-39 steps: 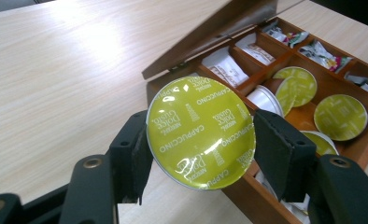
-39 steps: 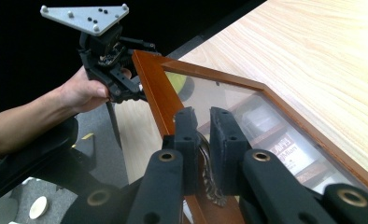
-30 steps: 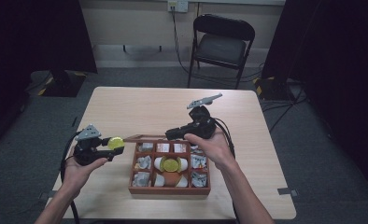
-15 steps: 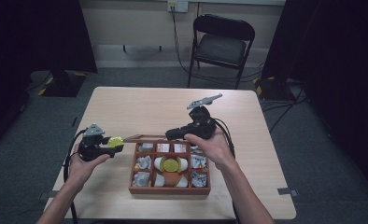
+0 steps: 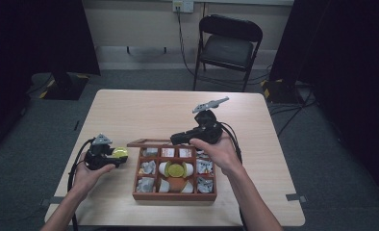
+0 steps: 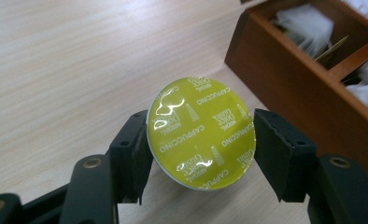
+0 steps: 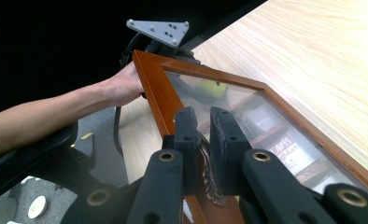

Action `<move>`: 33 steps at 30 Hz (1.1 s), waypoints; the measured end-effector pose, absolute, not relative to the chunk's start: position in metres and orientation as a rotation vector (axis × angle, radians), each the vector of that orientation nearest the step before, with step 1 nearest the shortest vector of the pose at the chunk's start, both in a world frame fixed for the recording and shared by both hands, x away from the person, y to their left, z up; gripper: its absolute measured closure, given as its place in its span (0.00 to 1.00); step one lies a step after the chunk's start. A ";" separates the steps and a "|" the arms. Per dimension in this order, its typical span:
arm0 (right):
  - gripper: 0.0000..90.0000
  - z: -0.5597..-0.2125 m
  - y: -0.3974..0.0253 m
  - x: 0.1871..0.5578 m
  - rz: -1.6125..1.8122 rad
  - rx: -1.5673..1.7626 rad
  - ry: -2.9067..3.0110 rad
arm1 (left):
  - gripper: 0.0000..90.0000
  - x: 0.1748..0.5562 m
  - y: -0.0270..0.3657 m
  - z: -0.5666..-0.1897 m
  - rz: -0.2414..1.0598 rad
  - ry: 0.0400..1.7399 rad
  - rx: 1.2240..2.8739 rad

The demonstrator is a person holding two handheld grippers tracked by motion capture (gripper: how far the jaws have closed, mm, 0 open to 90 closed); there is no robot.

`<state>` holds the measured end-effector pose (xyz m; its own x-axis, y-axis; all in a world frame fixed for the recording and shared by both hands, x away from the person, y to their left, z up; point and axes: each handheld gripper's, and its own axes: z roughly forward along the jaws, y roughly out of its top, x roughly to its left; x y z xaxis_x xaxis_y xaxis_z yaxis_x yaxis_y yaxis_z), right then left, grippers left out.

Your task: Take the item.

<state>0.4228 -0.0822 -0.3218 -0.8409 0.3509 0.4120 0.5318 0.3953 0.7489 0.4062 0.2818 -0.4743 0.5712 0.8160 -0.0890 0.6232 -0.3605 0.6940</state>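
Where the pale wood fills the middle of the high view, the scene reads as follows.

Table (image 5: 144, 110): light wood top, spanning the centre of the high view, with the person's forearms entering from the bottom edge.

Chair (image 5: 228, 45): black folding chair, upper centre of the high view, beyond the table's far edge.

Wooden box (image 5: 174, 196): reddish-brown, divided into small compartments holding pale packets, lower centre of the high view; a yellow-topped capsule lies in its middle compartment.

Lid (image 7: 156, 88): wooden frame with a clear pane, raised on edge along the box's far side; in the right gripper view it runs from upper left to lower right.

Right gripper (image 5: 178, 138): centre of the high view, held in the right hand (image 5: 219, 151); in the right gripper view its jaws are closed on the small metal handle (image 7: 205, 172) at the lid's front edge.

Left gripper (image 5: 118, 156): left of centre in the high view, just beside the box's left wall, in the left hand (image 5: 89, 173).

Capsule (image 6: 201, 133): yellow-green foil top printed "CAPPUCCINO", clamped between the left gripper's two jaws, one jaw on each side of its rim, above the tabletop; the box's corner sits at the upper right of the left gripper view.
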 end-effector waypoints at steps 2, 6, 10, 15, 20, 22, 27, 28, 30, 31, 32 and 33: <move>0.91 -0.322 -0.082 0.423 -1.428 -0.787 -2.463 | 0.45 0.408 0.283 -0.477 0.352 1.160 2.101; 0.91 -0.322 -0.082 0.423 -1.429 -0.788 -2.465 | 0.45 0.410 0.282 -0.480 0.361 1.174 2.109; 0.91 -0.322 -0.082 0.422 -1.429 -0.786 -2.466 | 0.44 0.410 0.282 -0.481 0.366 1.170 2.101; 0.91 -0.322 -0.082 0.422 -1.429 -0.786 -2.465 | 0.37 0.412 0.281 -0.485 0.314 1.195 2.119; 0.91 -0.322 -0.082 0.422 -1.430 -0.787 -2.464 | 0.26 0.411 0.283 -0.484 0.320 1.204 2.102; 0.91 -0.322 -0.082 0.422 -1.429 -0.786 -2.466 | 0.21 0.411 0.284 -0.483 0.322 1.202 2.092; 0.91 -0.322 -0.082 0.423 -1.429 -0.786 -2.462 | 0.18 0.405 0.289 -0.477 0.324 1.154 2.080; 0.91 -0.322 -0.082 0.423 -1.429 -0.785 -2.463 | 0.18 0.403 0.290 -0.475 0.320 1.141 2.092; 0.91 -0.322 -0.082 0.423 -1.428 -0.784 -2.464 | 0.18 0.399 0.292 -0.473 0.298 1.139 2.076; 0.91 -0.322 -0.082 0.423 -1.428 -0.786 -2.464 | 0.18 0.396 0.293 -0.472 0.308 1.137 2.070; 0.91 -0.322 -0.082 0.423 -1.429 -0.784 -2.465 | 0.18 0.392 0.294 -0.470 0.332 1.142 2.055; 0.91 -0.322 -0.082 0.423 -1.434 -0.778 -2.472 | 0.18 0.389 0.294 -0.469 0.349 1.135 2.057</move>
<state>0.4226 -0.0823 -0.3217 -0.8471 0.3482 0.4015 0.5214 0.3984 0.7546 0.3886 0.2942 -0.4691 0.5701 0.8138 -0.1129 0.6101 -0.3272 0.7216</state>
